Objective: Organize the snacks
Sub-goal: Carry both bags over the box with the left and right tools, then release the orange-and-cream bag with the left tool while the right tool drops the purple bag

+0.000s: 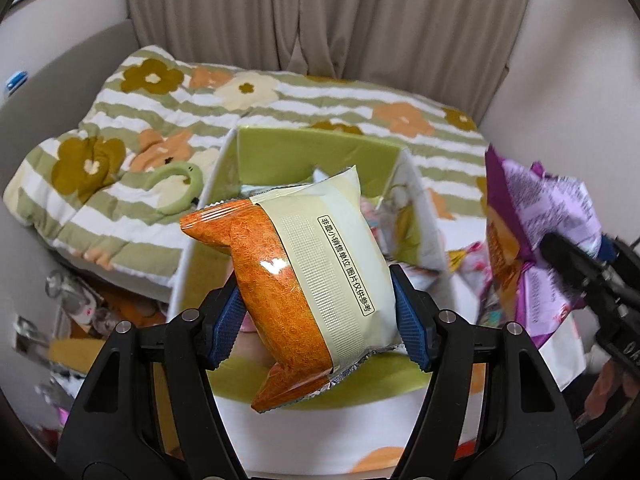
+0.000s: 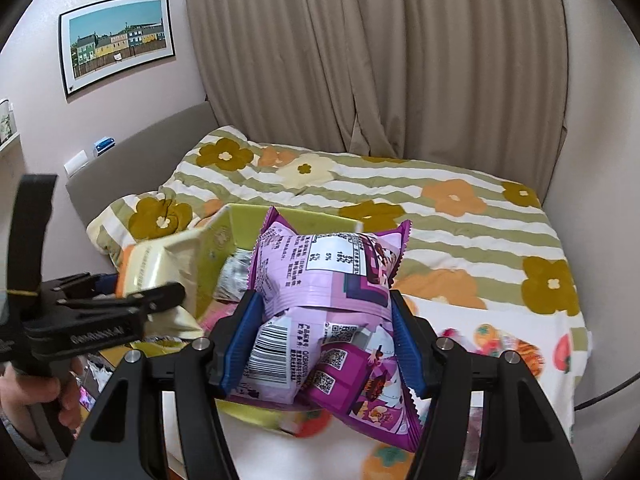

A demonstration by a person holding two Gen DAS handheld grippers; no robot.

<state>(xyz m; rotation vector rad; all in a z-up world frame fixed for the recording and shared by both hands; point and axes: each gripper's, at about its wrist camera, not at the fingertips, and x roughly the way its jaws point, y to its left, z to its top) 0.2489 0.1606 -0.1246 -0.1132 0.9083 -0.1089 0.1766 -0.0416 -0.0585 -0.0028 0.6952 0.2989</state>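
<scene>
Two puffy snack packets are being carried above the green box [image 1: 312, 148] on the flowered quilt [image 1: 360, 100]. The left gripper [image 1: 316, 316] is pinching the orange-and-cream packet [image 1: 304, 276] across its middle; the right gripper [image 2: 320, 344] is clamping the purple packet [image 2: 332, 300] likewise. Both are probably light, soft, crushable and slippery-filmed. Packets already lying inside the box are crowding the landing space.

Two close wrist fisheyes angled down, both sharing green box [image 1: 316, 148], bed [image 2: 460, 220]
</scene>
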